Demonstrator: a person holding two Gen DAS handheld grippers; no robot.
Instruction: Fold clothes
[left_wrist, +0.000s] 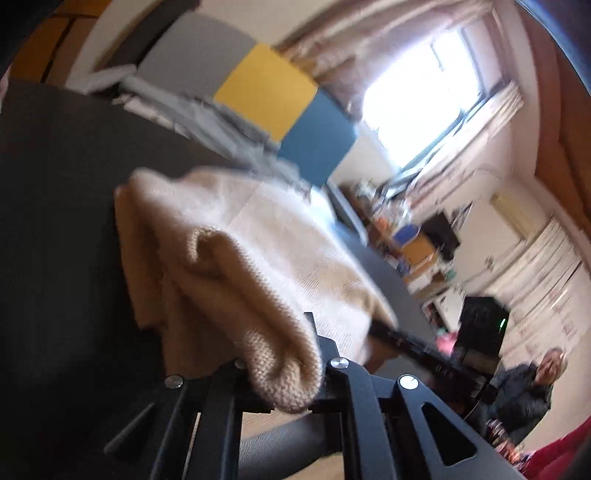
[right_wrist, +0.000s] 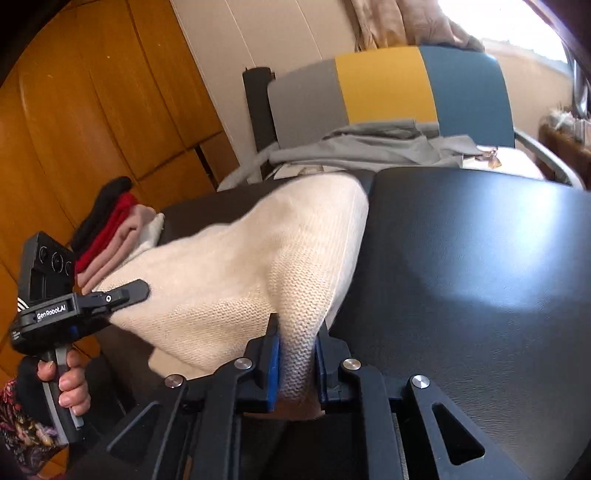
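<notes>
A cream knitted garment is lifted off the black padded table, held at two places. My right gripper is shut on a bunched fold of it between the blue pads. My left gripper appears at the left of the right wrist view, shut on the garment's other edge. In the left wrist view the cream knit drapes over my left gripper and hides its fingertips. That view is tilted and blurred.
A stack of folded clothes, black, red, pink and white, lies at the table's left end. A chair with a grey, yellow and blue back holds grey clothes. A wooden wall is on the left. A person sits at the far right.
</notes>
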